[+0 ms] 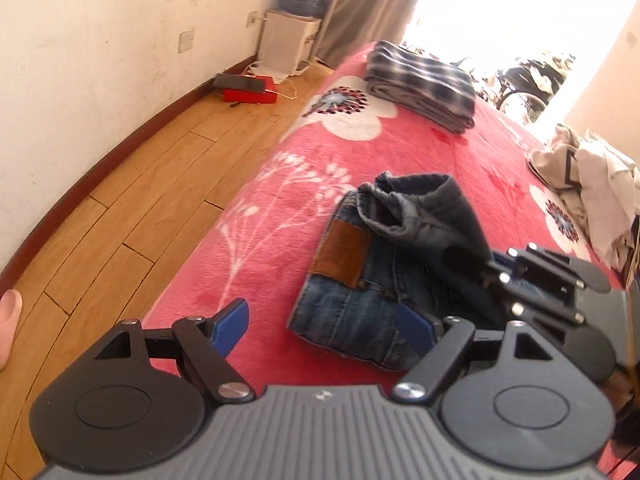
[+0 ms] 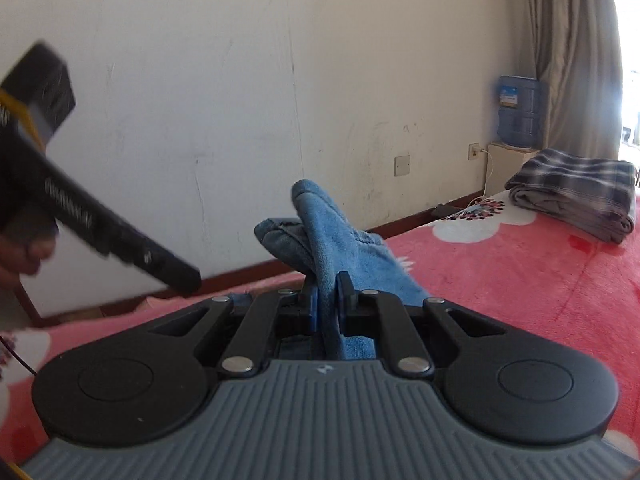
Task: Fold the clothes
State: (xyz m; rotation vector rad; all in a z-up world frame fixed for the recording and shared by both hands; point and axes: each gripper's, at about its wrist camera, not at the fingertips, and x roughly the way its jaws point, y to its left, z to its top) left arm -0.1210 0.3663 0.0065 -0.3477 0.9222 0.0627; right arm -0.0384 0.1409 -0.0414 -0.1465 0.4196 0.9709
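the right gripper (image 2: pixel 328 300) pinches a fold of the blue denim jeans (image 1: pixel 360 280), half-folded on the red floral blanket (image 1: pixel 400 152) just ahead. the left gripper (image 1: pixel 324 326) hangs spread and empty above them. beyond, a folded grey plaid garment (image 1: pixel 420 80) looks done, while a crumpled pile of cream clothes (image 1: pixel 580 184) off to the right seems left.

A home bedroom: a bed (image 1: pixel 400 152) under a red flowered blanket, wood floor (image 1: pixel 132 200), curtain (image 2: pixel 572 52), water jug (image 2: pixel 518 110) in the corner.

Your jeans (image 1: pixel 384 276) lie on the bed blanket (image 1: pixel 280 216), just ahead of your left gripper (image 1: pixel 324 326). Farther back on it sits the folded plaid blanket (image 1: pixel 420 80); a heap of clothes (image 1: pixel 584 184) lies to the right. Wooden floor (image 1: pixel 140 200) runs left of the bed.
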